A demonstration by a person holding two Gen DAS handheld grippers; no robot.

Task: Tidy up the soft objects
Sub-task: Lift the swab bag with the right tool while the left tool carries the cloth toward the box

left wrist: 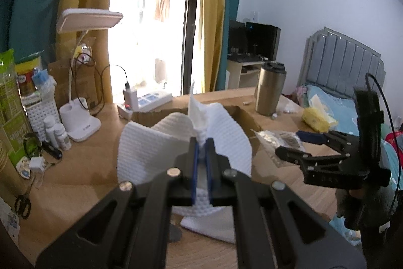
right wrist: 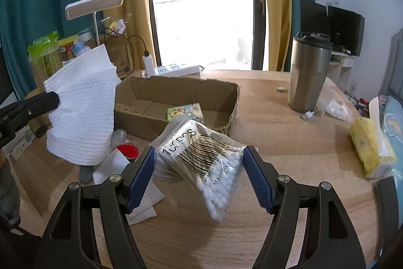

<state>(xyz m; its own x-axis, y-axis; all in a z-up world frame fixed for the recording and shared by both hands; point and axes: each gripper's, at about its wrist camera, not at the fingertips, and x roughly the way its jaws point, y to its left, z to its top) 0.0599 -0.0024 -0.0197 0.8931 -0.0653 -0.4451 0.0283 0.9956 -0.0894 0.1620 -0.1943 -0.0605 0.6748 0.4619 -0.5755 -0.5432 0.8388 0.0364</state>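
Observation:
My left gripper (left wrist: pixel 201 148) is shut on a white dimpled cloth (left wrist: pixel 156 143) and holds it lifted over the wooden desk; the cloth also shows in the right wrist view (right wrist: pixel 83 112), hanging from the left fingertip (right wrist: pixel 47 98). My right gripper (right wrist: pixel 199 175) is open, its blue pads on either side of a clear bag of cotton swabs (right wrist: pixel 201 158) lying on the desk. In the left wrist view the right gripper (left wrist: pixel 297 145) sits over that bag (left wrist: pixel 274 140). An open cardboard box (right wrist: pixel 226 102) lies behind, with a small colourful packet (right wrist: pixel 186 111) inside.
A steel tumbler (right wrist: pixel 308 72) stands at the right. A yellow tissue pack (right wrist: pixel 370 148) lies near the desk's right edge. White cloths (right wrist: pixel 141 203) and a red item (right wrist: pixel 128 150) lie on the desk. A desk lamp (left wrist: pixel 80 82), power strip (right wrist: pixel 176 69), bottles (left wrist: pixel 56 132) and scissors (left wrist: pixel 22 203) crowd the left.

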